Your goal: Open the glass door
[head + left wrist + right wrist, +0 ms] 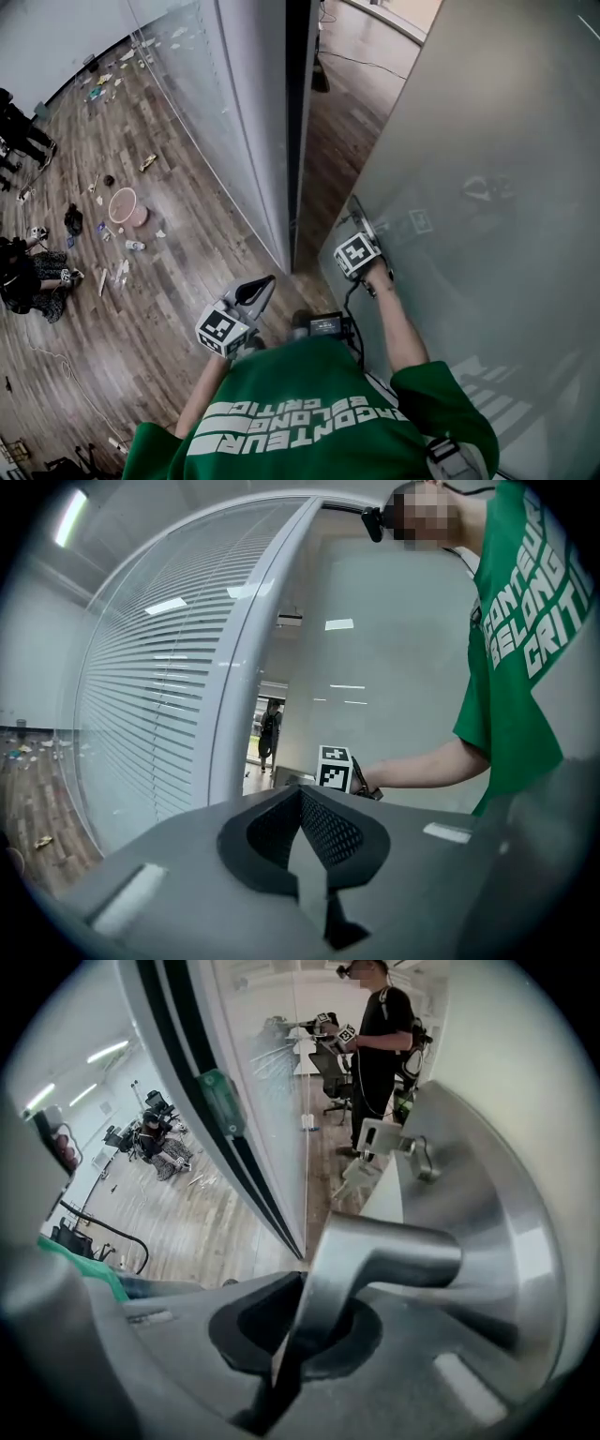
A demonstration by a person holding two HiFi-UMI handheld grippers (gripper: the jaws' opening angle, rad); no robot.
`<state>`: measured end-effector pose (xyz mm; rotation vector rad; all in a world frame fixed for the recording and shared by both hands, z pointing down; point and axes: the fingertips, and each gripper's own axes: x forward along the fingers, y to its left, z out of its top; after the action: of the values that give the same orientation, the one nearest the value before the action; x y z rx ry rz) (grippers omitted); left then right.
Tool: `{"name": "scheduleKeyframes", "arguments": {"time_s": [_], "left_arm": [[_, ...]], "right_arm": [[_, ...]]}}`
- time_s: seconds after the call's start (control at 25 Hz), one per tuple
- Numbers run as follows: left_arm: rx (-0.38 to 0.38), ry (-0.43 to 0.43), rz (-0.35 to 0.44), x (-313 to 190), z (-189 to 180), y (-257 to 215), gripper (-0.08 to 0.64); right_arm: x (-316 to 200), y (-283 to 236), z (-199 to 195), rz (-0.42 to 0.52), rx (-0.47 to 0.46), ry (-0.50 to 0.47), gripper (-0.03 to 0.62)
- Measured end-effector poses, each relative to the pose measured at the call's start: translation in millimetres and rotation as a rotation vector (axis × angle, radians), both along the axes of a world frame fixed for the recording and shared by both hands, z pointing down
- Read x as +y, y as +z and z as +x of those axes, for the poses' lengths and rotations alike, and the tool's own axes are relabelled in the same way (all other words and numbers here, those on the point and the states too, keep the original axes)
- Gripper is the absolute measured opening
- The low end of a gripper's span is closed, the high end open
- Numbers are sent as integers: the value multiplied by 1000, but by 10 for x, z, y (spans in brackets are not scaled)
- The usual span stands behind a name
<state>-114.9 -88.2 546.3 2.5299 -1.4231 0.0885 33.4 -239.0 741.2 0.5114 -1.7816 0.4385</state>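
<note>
Glass door [487, 169]: 1 handle [394, 1252], 2 tools [266, 287] [359, 217]

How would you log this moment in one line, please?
door: ajar | right gripper: shut on handle | left gripper: shut, empty

— Where's the head view?
— Overhead, aimed steeply down: floor [141, 281] at nine o'clock, glass door [487, 169] at three.
— The gripper views?
— The left looks nearly level along the left hand-held gripper [302, 799] towards the door's edge. The right, on the right hand-held gripper [286, 1354], sits tight against the door handle [384, 1260].
— Shared?
— Head and left views both catch the right hand-held gripper's marker cube [335, 767].
</note>
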Motion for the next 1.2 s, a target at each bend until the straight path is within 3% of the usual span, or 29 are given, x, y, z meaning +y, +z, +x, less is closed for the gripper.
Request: {"name": "scheduleKeyframes", "arguments": {"time_s": [0.56, 1.2], "left_arm": [[4, 133, 35, -422, 795, -207, 15], [34, 348, 27, -895, 1318, -204, 15]], "right_arm": [[-570, -100, 470, 11, 3, 104, -6], [-1204, -165, 1222, 24, 35, 242, -6]]}}
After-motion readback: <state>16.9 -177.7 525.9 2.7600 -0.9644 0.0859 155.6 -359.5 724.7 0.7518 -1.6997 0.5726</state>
